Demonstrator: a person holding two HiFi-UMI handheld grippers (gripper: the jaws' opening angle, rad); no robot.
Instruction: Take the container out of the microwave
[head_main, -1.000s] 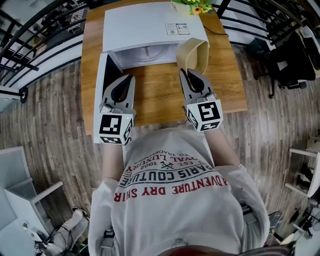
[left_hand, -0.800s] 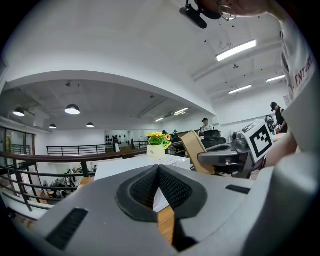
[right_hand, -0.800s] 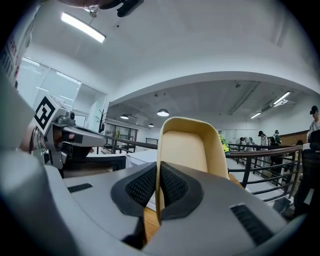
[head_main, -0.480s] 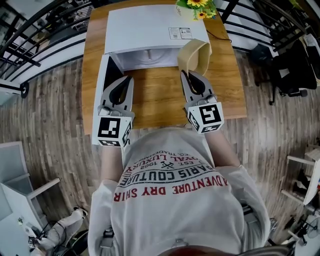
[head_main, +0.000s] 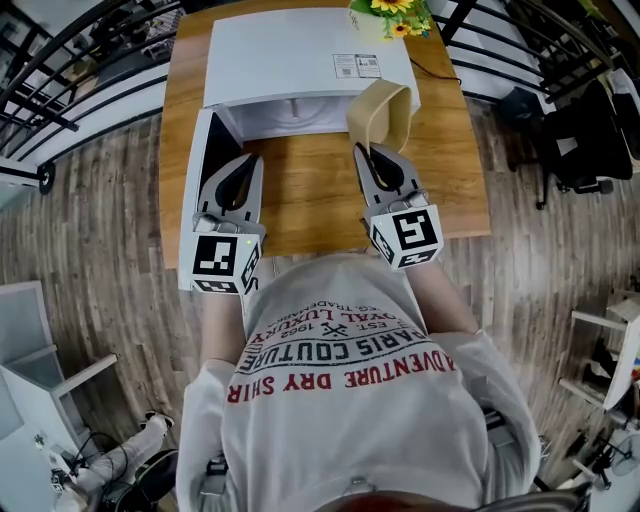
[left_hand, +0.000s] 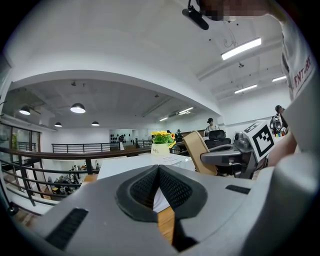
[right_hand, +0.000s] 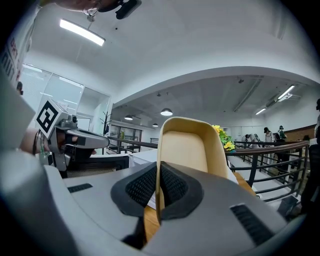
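Note:
A beige, shallow container (head_main: 382, 112) stands on edge just in front of the white microwave (head_main: 300, 55), clear of its open cavity. My right gripper (head_main: 368, 150) is shut on the container's near rim. In the right gripper view the rim runs between the pads and the container (right_hand: 187, 145) rises beyond them. My left gripper (head_main: 245, 160) hovers over the table beside the open microwave door (head_main: 195, 200), shut with nothing in it. Its jaws (left_hand: 159, 169) meet at the tips. From the left gripper view the container (left_hand: 199, 152) and the right gripper (left_hand: 232, 156) show at the right.
The microwave sits at the back of a wooden table (head_main: 310, 195), its door swung out to the left. A pot of yellow flowers (head_main: 395, 12) stands behind it at the right. Black railings surround the table; a dark chair (head_main: 580, 130) is at the right.

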